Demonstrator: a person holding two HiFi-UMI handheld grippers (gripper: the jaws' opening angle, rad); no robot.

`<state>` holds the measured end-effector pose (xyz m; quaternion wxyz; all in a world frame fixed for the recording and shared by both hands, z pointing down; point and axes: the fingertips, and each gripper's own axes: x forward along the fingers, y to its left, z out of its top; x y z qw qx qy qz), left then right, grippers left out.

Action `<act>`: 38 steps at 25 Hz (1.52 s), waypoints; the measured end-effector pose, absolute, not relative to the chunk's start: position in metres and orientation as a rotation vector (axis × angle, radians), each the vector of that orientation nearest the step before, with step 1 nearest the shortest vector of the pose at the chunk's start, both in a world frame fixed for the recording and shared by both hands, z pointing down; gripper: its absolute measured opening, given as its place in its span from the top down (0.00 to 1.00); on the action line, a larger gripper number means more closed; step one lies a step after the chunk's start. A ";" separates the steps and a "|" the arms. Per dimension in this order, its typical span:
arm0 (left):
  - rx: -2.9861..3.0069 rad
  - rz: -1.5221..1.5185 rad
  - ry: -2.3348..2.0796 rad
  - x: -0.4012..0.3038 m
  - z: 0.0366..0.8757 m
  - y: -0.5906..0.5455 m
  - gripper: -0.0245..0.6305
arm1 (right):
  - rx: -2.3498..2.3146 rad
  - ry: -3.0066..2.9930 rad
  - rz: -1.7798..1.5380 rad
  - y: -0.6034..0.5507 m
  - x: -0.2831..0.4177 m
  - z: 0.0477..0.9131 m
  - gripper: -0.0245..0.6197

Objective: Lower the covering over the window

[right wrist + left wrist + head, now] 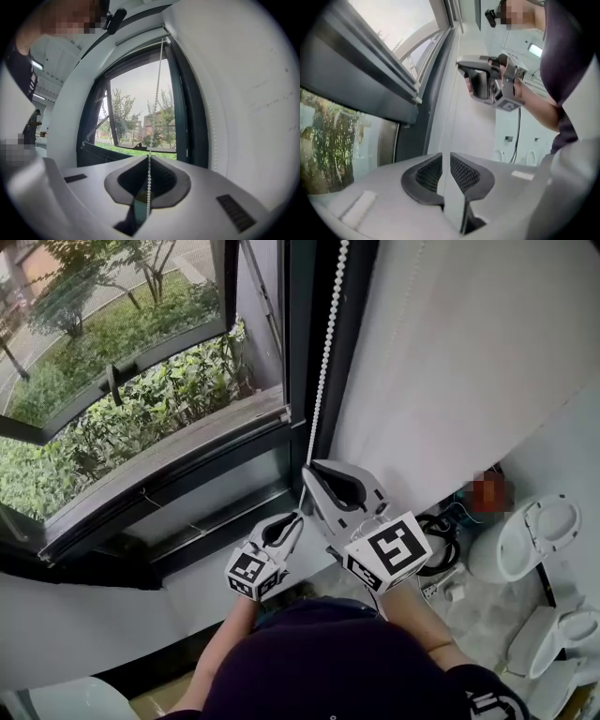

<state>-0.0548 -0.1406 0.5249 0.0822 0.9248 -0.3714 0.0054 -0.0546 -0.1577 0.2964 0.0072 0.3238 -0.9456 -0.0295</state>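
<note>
A white bead chain hangs down beside the dark window frame. My right gripper is shut on the chain's lower end, and in the right gripper view the chain runs straight down between its closed jaws. My left gripper sits lower and to the left of it, near the sill. Its jaws stand a narrow gap apart with nothing between them. The left gripper view shows the right gripper above it. The window glass shows trees and buildings, uncovered.
A white wall rises right of the chain. A tilted-out window sash opens over green shrubs. White ceramic fixtures and a black cable lie on the floor at the right.
</note>
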 end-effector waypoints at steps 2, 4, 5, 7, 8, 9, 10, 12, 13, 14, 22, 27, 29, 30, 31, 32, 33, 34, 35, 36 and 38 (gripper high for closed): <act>2.784 -0.086 -1.148 -0.062 0.493 -0.142 0.90 | 1.019 -2.946 -0.114 -0.159 -0.055 0.297 0.93; 2.790 -0.164 -1.188 -0.070 0.464 -0.144 0.90 | 1.018 -2.940 -0.126 -0.160 -0.056 0.298 0.93; 2.790 -0.189 -1.212 -0.074 0.451 -0.145 0.90 | 1.016 -2.943 -0.123 -0.161 -0.056 0.298 0.93; 2.791 -0.214 -1.274 -0.081 0.427 -0.148 0.90 | 1.019 -2.954 -0.109 -0.164 -0.056 0.300 0.93; 2.795 -0.219 -1.305 -0.084 0.416 -0.149 0.90 | 1.023 -2.959 -0.099 -0.166 -0.055 0.301 0.93; 2.799 -0.225 -1.328 -0.087 0.406 -0.149 0.90 | 1.024 -2.958 -0.088 -0.168 -0.056 0.303 0.93; 2.802 -0.234 -1.342 -0.089 0.397 -0.150 0.90 | 1.021 -2.951 -0.077 -0.170 -0.056 0.307 0.93; 2.808 -0.254 -1.358 -0.090 0.380 -0.149 0.90 | 1.010 -2.930 -0.054 -0.172 -0.056 0.319 0.93; 2.814 -0.267 -1.360 -0.090 0.372 -0.148 0.90 | 1.006 -2.919 -0.040 -0.172 -0.056 0.325 0.93; 2.823 -0.280 -1.358 -0.089 0.365 -0.147 0.90 | 1.004 -2.908 -0.026 -0.172 -0.055 0.330 0.93; 2.877 -0.274 -1.314 -0.076 0.343 -0.146 0.90 | 0.968 -2.833 0.047 -0.171 -0.057 0.373 0.93; 2.875 -0.229 -1.296 -0.071 0.347 -0.149 0.90 | 0.943 -2.796 0.067 -0.170 -0.062 0.394 0.93; 2.869 -0.219 -1.291 -0.071 0.350 -0.148 0.90 | 0.933 -2.781 0.098 -0.171 -0.064 0.406 0.93; 2.865 -0.211 -1.289 -0.070 0.352 -0.148 0.90 | 0.927 -2.775 0.123 -0.171 -0.065 0.412 0.93; 2.861 -0.200 -1.287 -0.070 0.355 -0.148 0.90 | 0.921 -2.769 0.148 -0.171 -0.065 0.419 0.93; 2.858 -0.189 -1.285 -0.070 0.357 -0.148 0.90 | 0.913 -2.761 0.171 -0.170 -0.066 0.425 0.93; 2.855 -0.176 -1.285 -0.069 0.359 -0.149 0.90 | 0.905 -2.754 0.191 -0.170 -0.067 0.431 0.93; 2.852 -0.162 -1.285 -0.069 0.361 -0.149 0.90 | 0.899 -2.750 0.210 -0.169 -0.068 0.437 0.93; 2.850 -0.145 -1.282 -0.068 0.363 -0.150 0.90 | 0.893 -2.747 0.225 -0.168 -0.068 0.441 0.93; 2.846 -0.129 -1.278 -0.067 0.365 -0.150 0.90 | 0.889 -2.744 0.233 -0.168 -0.069 0.444 0.93; 2.840 -0.111 -1.268 -0.066 0.368 -0.151 0.90 | 0.880 -2.723 0.222 -0.168 -0.070 0.451 0.93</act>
